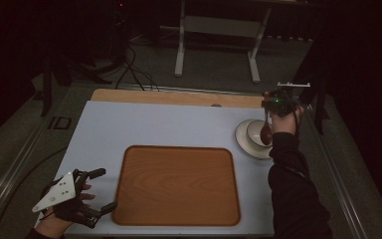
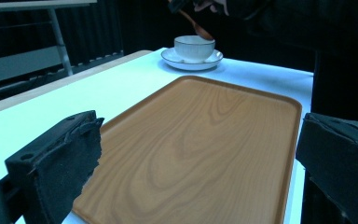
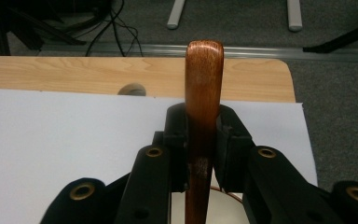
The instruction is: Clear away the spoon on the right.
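A white cup stands on a white saucer at the table's right side; both also appear far off in the left gripper view, cup on saucer. My right gripper is shut on the handle of a brown wooden spoon, whose bowl hangs over the cup. In the right gripper view the spoon handle rises between the closed jaws of my right gripper. A wooden tray lies in the middle, empty. My left gripper stands open at the tray's left edge, nothing between its jaws.
A white mat covers the wooden tabletop. Behind the table are a frame's white legs and cables on the floor. A round hole sits in the table's far strip.
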{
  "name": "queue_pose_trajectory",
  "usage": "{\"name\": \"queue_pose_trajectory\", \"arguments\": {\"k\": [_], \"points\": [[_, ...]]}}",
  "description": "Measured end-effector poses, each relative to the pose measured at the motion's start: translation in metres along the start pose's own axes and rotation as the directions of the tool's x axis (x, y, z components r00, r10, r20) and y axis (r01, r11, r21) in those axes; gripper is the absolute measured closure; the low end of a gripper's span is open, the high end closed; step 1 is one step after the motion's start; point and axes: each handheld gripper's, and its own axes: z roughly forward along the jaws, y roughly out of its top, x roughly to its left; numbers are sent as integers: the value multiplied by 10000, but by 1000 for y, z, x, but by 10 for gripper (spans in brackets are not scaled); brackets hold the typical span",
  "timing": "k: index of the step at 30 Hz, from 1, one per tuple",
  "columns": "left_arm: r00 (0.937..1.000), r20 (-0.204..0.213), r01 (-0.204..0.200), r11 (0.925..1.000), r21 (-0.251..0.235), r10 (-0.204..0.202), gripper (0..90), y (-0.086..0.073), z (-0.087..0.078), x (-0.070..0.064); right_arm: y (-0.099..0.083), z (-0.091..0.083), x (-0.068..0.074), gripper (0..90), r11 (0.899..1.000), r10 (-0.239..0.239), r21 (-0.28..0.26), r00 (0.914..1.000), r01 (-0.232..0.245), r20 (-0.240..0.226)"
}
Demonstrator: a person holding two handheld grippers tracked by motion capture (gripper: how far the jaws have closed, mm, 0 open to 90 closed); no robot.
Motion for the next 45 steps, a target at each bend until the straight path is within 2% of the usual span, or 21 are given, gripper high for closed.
{"name": "queue_pose_trajectory", "arguments": {"k": [4,8,12,20,24,29,31,34,37,45], "points": [[10000,12,-29,10000,25,29,1,0,0,0,5,-13,4,771,9999,-19,-102,9997,17,-227],[9999,23,-111,9999,55,111,1,0,0,-1,7,-25,10,771,9999,102,-78,9978,-107,-648],[9999,24,-124,9999,56,124,1,1,0,-1,5,-34,19,771,10000,-82,-51,9974,79,-710],[9999,32,-135,9999,46,135,1,1,0,-1,-1,-54,30,771,9999,-148,-46,9952,145,-970],[9999,33,-149,9999,25,149,1,1,0,-2,-7,-62,35,771,9999,-130,-59,9939,124,-1099],[9999,26,-125,9999,26,125,1,1,0,-2,-18,-73,44,771,9991,-424,-36,9906,423,-1299],[9999,28,-130,9999,26,130,1,1,0,-2,-23,-76,46,771,9996,-292,1,9879,296,-1521],[9999,30,-134,9999,23,134,1,1,0,-2,-27,-80,49,771,9993,-384,-46,9879,382,-1500],[9999,21,-155,9999,12,155,1,2,-1,-3,-37,-84,54,771,9997,-253,-34,9821,252,-1868],[9999,35,-154,9999,19,154,1,2,0,-3,-49,-93,66,771,9997,-261,-56,9770,255,-2118]]}}
